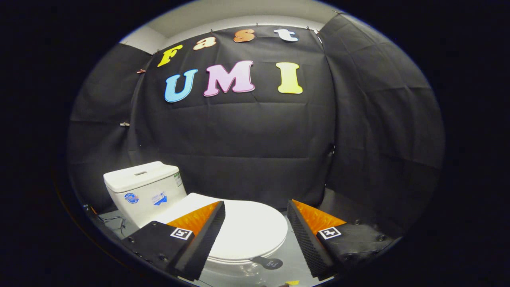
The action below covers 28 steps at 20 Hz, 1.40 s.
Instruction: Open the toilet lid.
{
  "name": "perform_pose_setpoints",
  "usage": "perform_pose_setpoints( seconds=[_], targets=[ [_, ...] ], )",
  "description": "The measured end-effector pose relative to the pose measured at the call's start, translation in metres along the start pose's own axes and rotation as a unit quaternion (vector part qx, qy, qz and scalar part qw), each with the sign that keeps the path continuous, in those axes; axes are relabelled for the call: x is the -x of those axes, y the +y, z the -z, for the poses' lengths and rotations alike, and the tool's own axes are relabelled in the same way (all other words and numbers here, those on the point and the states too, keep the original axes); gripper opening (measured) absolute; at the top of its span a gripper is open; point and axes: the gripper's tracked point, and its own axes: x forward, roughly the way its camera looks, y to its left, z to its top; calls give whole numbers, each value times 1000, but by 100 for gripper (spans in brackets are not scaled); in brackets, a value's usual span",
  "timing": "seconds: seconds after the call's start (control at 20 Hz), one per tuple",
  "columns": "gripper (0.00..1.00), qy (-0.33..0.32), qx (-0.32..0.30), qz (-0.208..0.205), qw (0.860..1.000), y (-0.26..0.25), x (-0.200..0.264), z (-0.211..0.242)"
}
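The gripper [255, 223] is spread wide, holding nothing; the closed toilet lid [247, 229] lies between and below its 2 fingers. Tank stickers are unreadable.

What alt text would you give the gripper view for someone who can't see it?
A white toilet with its lid closed sits just ahead of the open gripper, whose two fingers frame the lid without touching it. The tank stands beyond the left finger, against the black cloth wall.
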Motion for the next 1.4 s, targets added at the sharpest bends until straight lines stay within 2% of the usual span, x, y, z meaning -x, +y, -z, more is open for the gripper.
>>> perform_pose_setpoints(
  seconds=[0.25, 0.45, 0.6, 0.8, 1.0, 1.1, 1.15, 1.25, 1.4],
  targets=[
    [99, 40, -68, -11, 997, -22, -15, 31],
    [99, 62, -133, -19, 989, -43, -29, 51],
    [99, 93, -196, -3, 976, -63, -39, 72],
    [99, 107, -229, 23, 967, -99, -54, 94],
    [99, 129, -281, 38, 950, -123, -66, 111],
    [99, 154, -307, 44, 938, -128, -68, 130],
    [99, 165, -334, 38, 927, -125, -69, 136],
    [99, 199, -394, 27, 897, -118, -65, 153],
    [99, 273, -433, 32, 859, -104, -55, 195]
  ],
)
